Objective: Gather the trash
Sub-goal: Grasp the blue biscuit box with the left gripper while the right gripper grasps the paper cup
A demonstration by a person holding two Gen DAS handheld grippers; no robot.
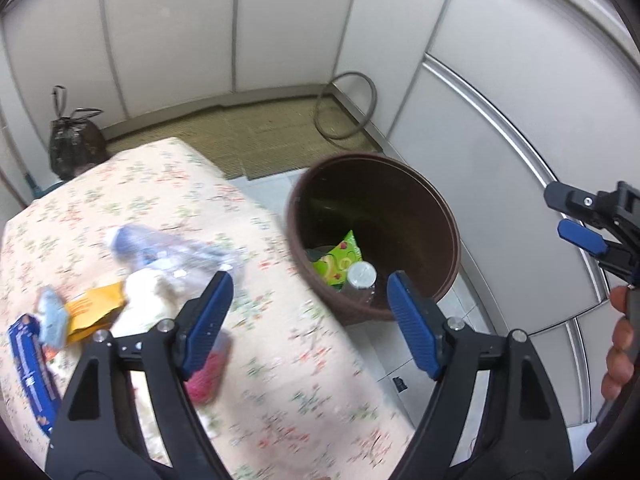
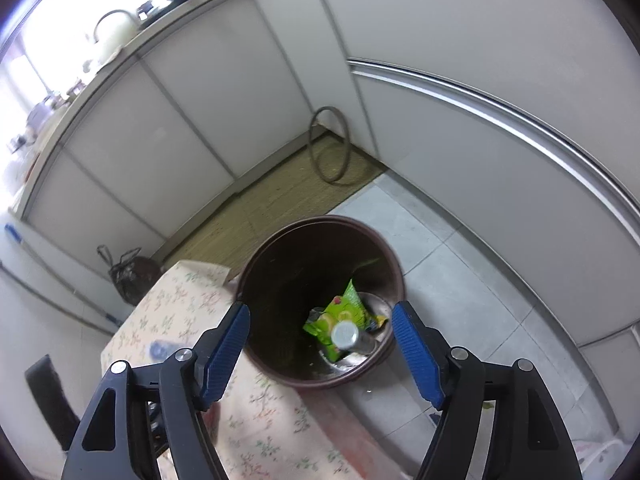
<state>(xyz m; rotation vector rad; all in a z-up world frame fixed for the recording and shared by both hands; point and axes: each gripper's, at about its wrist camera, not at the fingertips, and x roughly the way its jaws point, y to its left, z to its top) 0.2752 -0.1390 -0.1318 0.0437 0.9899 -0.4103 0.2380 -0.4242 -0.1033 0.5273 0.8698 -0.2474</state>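
- The left gripper (image 1: 310, 318) hangs over the near edge of the table (image 1: 280, 360), its blue pads (image 1: 408, 320) spread wide with nothing between them — released.
- The right gripper (image 2: 320, 344) is likewise released: its jaws stand apart above the bin, empty. In the left wrist view it shows at the right edge, with the fingers of a hand (image 1: 620, 344) wrapped round its handle.
- Under the left gripper the table carries a floral cloth, and the trash not yet collected lies on its left part: a red crumpled piece (image 1: 208, 376) just beside the left pad, a blue box (image 1: 30, 368) at the near left edge, an orange packet (image 1: 94, 312), a white crumpled lump (image 1: 148, 300) and, a little farther, a clear plastic bottle with a blue label (image 1: 160, 248). All of this is motion-blurred.
- Just right of the table, on the grey tiled floor (image 2: 460, 280), stands a round brown bin (image 2: 320, 300), touching or nearly touching the table's edge; I cannot tell which.
- Inside the bin lie a green snack wrapper (image 2: 344, 316) and a bottle with a silver cap (image 2: 344, 334), the cap pointing up toward the cameras.
- Beyond the bin a woven straw-coloured mat (image 2: 272, 204) covers the floor up to the white cabinets (image 2: 160, 128).
- A grey hoop (image 2: 330, 144) leans upright in the far corner where the cabinets meet.
- Far left, a tied dark garbage bag (image 1: 74, 140) sits on the floor behind the table.
- Farthest up, the countertop above the cabinets holds a kettle (image 2: 114, 34) and other small items too washed out by window light to name.
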